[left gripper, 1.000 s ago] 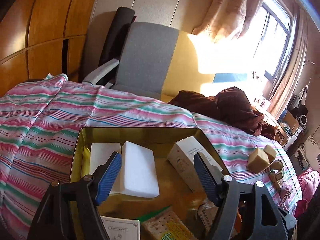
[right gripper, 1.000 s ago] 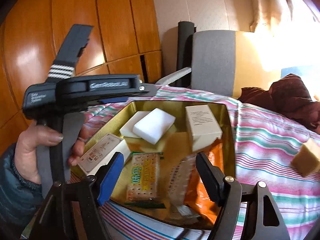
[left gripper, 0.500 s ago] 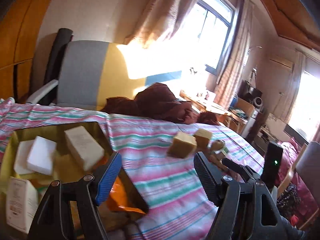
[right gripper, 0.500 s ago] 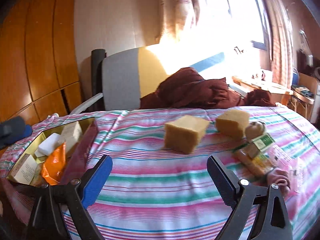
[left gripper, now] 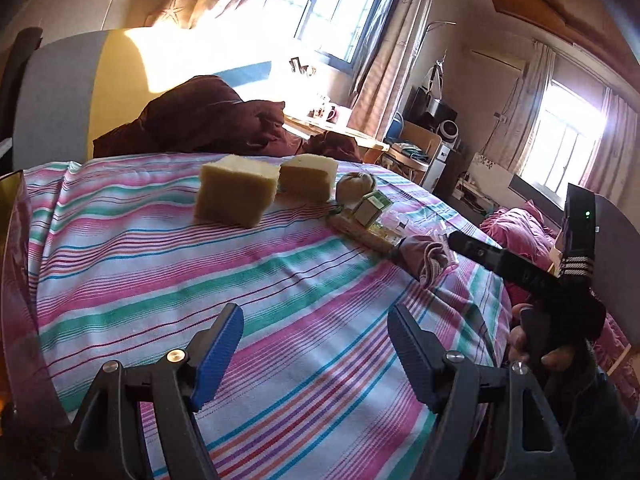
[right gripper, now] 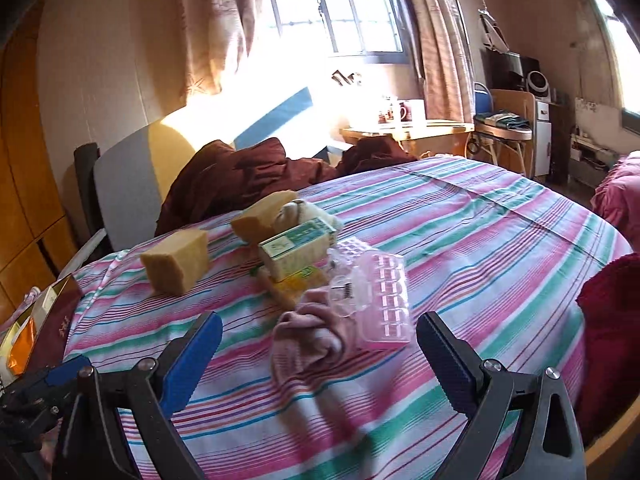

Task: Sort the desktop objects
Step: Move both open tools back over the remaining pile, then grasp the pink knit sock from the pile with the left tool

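The unsorted pile lies on the striped cloth (right gripper: 500, 240) covering the table: a pink cloth (right gripper: 308, 336) nearest the right tool (right gripper: 319, 350), a clear pink compartment box (right gripper: 380, 300) touching it, then a green-and-white carton (right gripper: 298, 250) lying on a yellow packet (right gripper: 296, 286), a roundish beige thing behind, and two yellow sponge blocks (left gripper: 236, 194) (left gripper: 308, 176) farther back. The gold tray (right gripper: 24, 320), already holding sorted items, sits well apart at the left edge. Both tools are spread wide and hold nothing; the left tool (left gripper: 316, 346) hovers over bare cloth, short of the nearer sponge. The risk, as I judge it: the pile is packed tight, so closing on the limp pink cloth could drag the compartment box along or bunch the table's covering into the grip.
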Tool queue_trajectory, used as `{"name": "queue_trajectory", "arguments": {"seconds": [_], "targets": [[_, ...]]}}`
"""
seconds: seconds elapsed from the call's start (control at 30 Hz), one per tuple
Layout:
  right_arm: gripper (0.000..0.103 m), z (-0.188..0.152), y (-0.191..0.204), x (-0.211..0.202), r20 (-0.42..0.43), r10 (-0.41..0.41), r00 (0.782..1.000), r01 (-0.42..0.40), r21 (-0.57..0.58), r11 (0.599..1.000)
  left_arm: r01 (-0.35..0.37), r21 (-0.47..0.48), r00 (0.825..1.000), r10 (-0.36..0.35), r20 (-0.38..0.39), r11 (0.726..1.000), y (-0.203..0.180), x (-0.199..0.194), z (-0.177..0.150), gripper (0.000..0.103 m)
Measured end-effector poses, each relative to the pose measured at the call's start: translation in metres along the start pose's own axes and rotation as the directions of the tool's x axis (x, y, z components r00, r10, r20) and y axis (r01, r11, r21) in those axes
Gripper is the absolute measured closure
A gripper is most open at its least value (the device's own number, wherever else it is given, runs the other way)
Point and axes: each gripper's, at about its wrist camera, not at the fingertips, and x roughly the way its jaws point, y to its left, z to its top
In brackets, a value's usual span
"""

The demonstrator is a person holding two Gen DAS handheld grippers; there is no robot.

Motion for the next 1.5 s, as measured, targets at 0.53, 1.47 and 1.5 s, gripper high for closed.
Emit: {"name": "queue_trajectory", "arguments": {"seconds": [0.53, 1.47, 1.5], "targets": [[0.004, 0.025, -0.021, 0.044, -0.107, 0.014, 0.994, -0.002, 0.114, 0.994, 0.032, -0.072, 0.999, -0.035, -0.034, 0.997, 0.014, 0.012, -0.008, 0.026], [0.008, 0.035, -0.053, -0.016, -0.004, 0.036, 0.999, -0.034, 0.164, 0.986, 0.139, 0.072, 0.981, -0.128, -0.145, 0.988, -0.047, 0.039, 0.025, 0.036], [0.008, 0.035, -0.055, -0.018, 0.002, 0.039, 0.999, -0.038, 0.171, 0.985, 0.155, 0.087, 0.977, -0.140, -0.162, 0.984, -0.056, 0.045, 0.030, 0.037]]}}
